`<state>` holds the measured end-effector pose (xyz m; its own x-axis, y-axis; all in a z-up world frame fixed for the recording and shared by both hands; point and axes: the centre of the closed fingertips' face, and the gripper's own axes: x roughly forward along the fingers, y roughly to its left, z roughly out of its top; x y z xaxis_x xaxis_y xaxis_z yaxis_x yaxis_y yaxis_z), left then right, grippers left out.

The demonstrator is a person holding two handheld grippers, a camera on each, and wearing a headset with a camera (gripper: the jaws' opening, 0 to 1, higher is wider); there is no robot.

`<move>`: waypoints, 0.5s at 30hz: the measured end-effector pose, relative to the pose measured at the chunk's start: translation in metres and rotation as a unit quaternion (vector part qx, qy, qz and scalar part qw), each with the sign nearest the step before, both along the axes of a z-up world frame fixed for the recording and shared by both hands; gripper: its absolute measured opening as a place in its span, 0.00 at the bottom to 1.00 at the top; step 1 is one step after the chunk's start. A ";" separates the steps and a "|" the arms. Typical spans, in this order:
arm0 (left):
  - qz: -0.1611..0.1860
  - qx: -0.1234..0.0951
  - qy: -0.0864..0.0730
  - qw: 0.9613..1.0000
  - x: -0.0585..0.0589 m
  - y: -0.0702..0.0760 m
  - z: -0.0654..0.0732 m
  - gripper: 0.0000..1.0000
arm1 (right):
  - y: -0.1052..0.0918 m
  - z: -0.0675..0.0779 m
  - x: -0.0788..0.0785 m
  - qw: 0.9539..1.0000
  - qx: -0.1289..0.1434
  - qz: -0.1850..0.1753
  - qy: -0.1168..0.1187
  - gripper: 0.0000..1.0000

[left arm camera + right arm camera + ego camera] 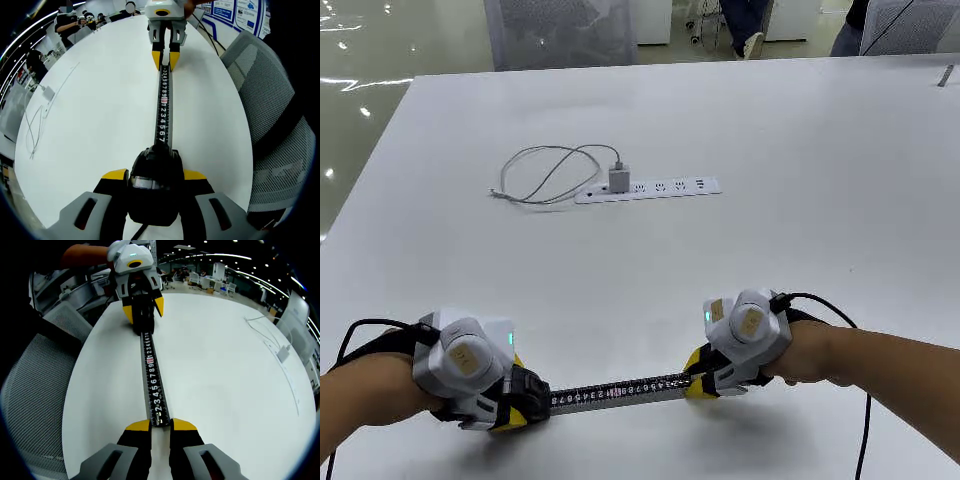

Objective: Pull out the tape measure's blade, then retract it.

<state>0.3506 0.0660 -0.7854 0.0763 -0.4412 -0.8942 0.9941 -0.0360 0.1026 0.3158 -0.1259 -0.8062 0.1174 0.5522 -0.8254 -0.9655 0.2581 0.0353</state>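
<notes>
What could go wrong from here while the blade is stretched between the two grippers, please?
The right gripper pinches only the blade tip; a slip could let it whip back toward the case in the left gripper. Pulling off-line might also kink the blade.

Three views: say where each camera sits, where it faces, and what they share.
Head view: on the person's head, facing down over the table at left gripper and right gripper; both forearms show.
Left gripper view: on the left gripper, facing along the blade toward the right gripper; its jaws clamp the tape measure case.
Right gripper view: on the right gripper, facing the left gripper; its jaws pinch the blade's end; a hand shows.
Shared: the blade between both grippers.
</notes>
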 end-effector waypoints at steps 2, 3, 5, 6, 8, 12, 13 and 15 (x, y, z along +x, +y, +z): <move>0.000 0.000 0.000 1.000 0.000 0.000 0.000 0.35 | 0.000 0.000 0.000 1.000 0.000 0.000 0.000 0.09; 0.000 0.000 -0.001 1.000 0.000 0.000 0.000 0.35 | -0.001 0.000 0.000 1.000 -0.001 0.000 0.000 0.09; 0.001 0.000 0.000 1.000 0.000 0.000 0.000 0.35 | -0.002 0.000 -0.001 1.000 -0.001 -0.001 0.001 0.09; 0.001 0.000 0.000 1.000 0.000 0.000 0.000 0.35 | -0.003 0.000 -0.001 1.000 -0.001 0.000 0.001 0.09; 0.001 0.001 0.001 1.000 0.000 0.000 0.000 0.35 | -0.004 0.001 -0.001 1.000 -0.002 -0.001 0.001 0.09; 0.000 -0.001 0.000 1.000 0.000 0.000 0.000 0.35 | -0.004 0.001 -0.001 1.000 -0.002 -0.001 0.001 0.09; 0.000 -0.002 0.000 1.000 0.000 0.000 0.000 0.35 | -0.005 0.001 -0.001 1.000 -0.003 -0.001 0.002 0.09; 0.000 -0.001 -0.001 1.000 0.000 0.000 0.000 0.35 | -0.006 0.001 -0.001 1.000 -0.004 -0.002 0.001 0.09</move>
